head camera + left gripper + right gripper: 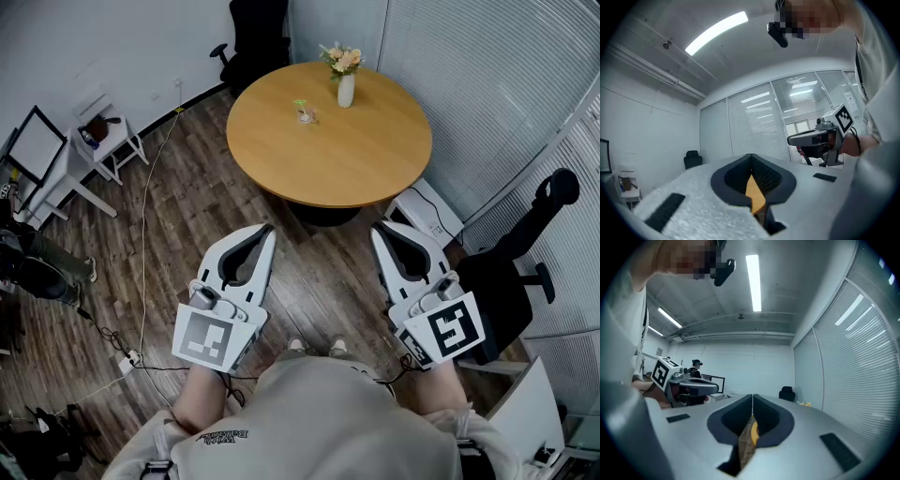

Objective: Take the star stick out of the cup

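Left: my left gripper (267, 229) is held level above the wood floor (178, 216), its jaws together with nothing between them. Centre: the round table (356, 159) stands well ahead of both grippers. On it the cup (306, 116) holds the green star stick (300, 104), and a vase of flowers (346, 89) stands near the cup, to its right. Right: my right gripper (379, 229) is also level, its jaws fully closed and empty, near a black chair (525, 262).
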`<action>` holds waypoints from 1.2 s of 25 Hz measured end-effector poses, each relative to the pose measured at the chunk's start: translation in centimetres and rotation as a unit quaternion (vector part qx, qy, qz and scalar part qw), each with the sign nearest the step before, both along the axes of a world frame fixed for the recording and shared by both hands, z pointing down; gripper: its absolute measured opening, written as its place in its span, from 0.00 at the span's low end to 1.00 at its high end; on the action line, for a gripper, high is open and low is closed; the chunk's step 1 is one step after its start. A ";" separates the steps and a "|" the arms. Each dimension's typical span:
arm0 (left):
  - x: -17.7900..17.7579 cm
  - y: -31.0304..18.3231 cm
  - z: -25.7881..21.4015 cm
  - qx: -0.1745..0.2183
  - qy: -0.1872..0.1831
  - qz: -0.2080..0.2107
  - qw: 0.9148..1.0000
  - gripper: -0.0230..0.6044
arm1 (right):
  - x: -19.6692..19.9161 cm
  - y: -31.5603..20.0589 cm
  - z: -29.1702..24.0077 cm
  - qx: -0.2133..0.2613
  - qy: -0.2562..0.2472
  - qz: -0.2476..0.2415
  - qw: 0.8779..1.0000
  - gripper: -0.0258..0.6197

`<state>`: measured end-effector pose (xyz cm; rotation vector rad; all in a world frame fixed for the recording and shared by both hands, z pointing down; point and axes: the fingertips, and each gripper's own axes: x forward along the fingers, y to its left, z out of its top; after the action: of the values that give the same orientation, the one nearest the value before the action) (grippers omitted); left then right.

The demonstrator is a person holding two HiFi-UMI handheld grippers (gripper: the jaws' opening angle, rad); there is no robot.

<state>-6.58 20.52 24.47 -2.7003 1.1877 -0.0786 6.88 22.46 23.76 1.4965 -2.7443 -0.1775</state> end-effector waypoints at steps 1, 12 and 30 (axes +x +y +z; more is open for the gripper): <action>0.0 -0.1 0.0 -0.001 0.000 0.000 1.000 0.07 | 0.1 -0.1 0.0 -0.001 -0.003 0.003 1.000 0.09; 0.6 -0.2 0.3 -0.005 0.003 0.001 1.000 0.07 | 0.9 -0.3 0.2 -0.002 -0.014 0.009 1.000 0.09; 4.4 -0.3 1.1 -0.010 -0.006 -0.018 1.000 0.07 | 4.5 -1.0 1.1 -0.003 -0.022 -0.015 1.000 0.09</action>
<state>-2.16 20.24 25.58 -2.6923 1.2379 -0.1112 11.40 21.50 24.89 1.4771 -2.7986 -0.1383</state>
